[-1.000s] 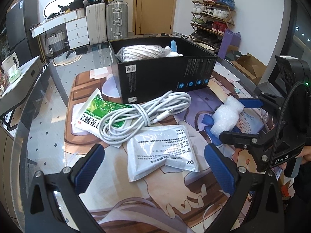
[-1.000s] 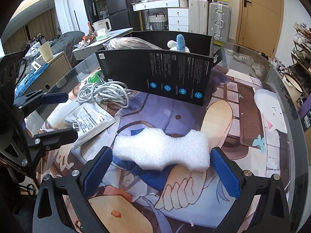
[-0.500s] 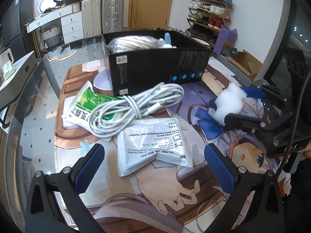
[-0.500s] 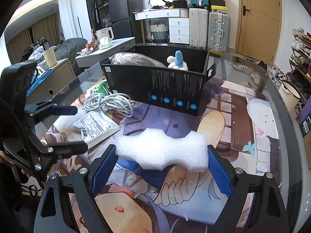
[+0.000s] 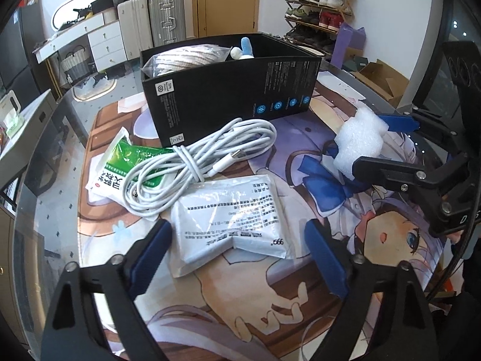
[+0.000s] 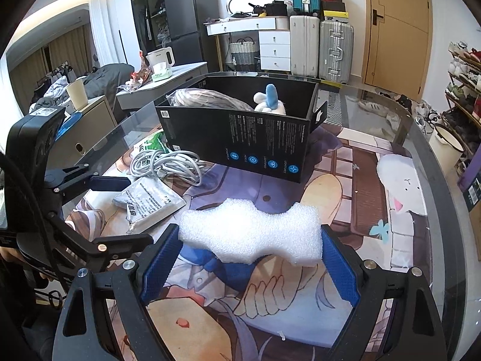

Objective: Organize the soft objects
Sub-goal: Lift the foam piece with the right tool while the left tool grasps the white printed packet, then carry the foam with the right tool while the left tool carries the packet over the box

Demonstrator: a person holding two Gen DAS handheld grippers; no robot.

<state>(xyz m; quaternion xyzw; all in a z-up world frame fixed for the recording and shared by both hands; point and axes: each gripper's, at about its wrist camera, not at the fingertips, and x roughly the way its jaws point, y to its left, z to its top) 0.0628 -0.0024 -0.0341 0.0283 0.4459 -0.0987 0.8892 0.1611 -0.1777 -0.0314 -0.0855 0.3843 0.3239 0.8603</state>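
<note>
A white foam block [image 6: 249, 234] spans the blue pads of my right gripper [image 6: 249, 236], which is shut on its two ends just above the printed mat. In the left wrist view the same foam block [image 5: 360, 141] shows at the right in the right gripper [image 5: 369, 141]. My left gripper [image 5: 237, 225] is low over a flat white medicine pouch [image 5: 231, 222]. Its jaws are closing, with the pouch between the pads, which do not press on it. The black open box [image 5: 228, 96] behind holds a bagged bundle [image 5: 183, 57] and a blue-and-white plush [image 6: 269, 100].
A coiled white cable [image 5: 204, 156] lies on a green-and-white pouch [image 5: 114, 168] between the white pouch and the box. All of it sits on a printed mat on a glass table [image 6: 421, 138] whose curved edge runs down the right. Suitcases, drawers and a shoe rack stand beyond.
The right jaws narrowed onto the foam block's ends and it rose slightly. The left gripper's pads came inward on either side of the white pouch.
</note>
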